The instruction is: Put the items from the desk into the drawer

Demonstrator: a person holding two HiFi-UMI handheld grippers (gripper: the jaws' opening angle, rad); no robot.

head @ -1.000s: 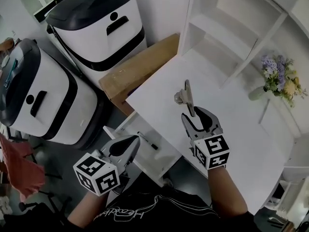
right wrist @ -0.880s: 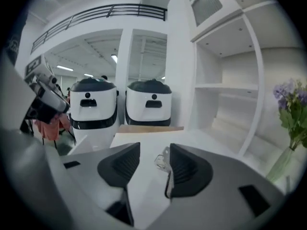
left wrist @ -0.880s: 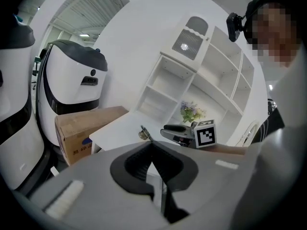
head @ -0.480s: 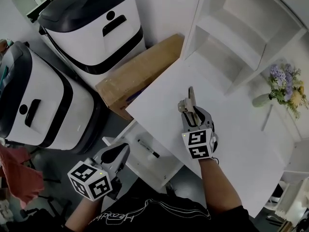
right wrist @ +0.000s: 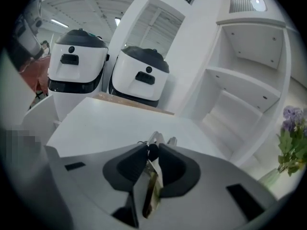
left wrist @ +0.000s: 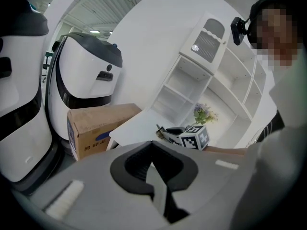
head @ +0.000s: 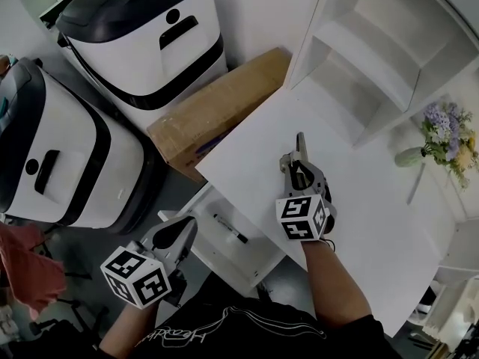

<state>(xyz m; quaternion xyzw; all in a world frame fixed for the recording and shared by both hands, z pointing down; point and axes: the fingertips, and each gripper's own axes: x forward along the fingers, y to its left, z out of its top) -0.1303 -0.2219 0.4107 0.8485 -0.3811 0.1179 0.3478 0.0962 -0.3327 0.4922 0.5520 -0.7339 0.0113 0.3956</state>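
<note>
Our right gripper rests low on the white desk, near the desk's front edge. Its jaws have just been closing and now pinch a small metal clip. In the right gripper view the flat body of the clip stands on edge between the two dark pads. Its wire loops and a small black knob stick out past the tips of the right gripper. The clip touches the desk top or sits just above it; we cannot tell which.

Our left gripper hangs lower, off the desk's front edge, just beside the open drawer. Its jaws are pressed together with nothing between them, as the left gripper view shows. A black pen lies inside the drawer.

A cardboard box sits on the floor against the far corner of the desk. Two white machines with black tops stand behind and beside the box. A white shelf unit rises at the back of the desk. A vase of flowers stands to its right.
</note>
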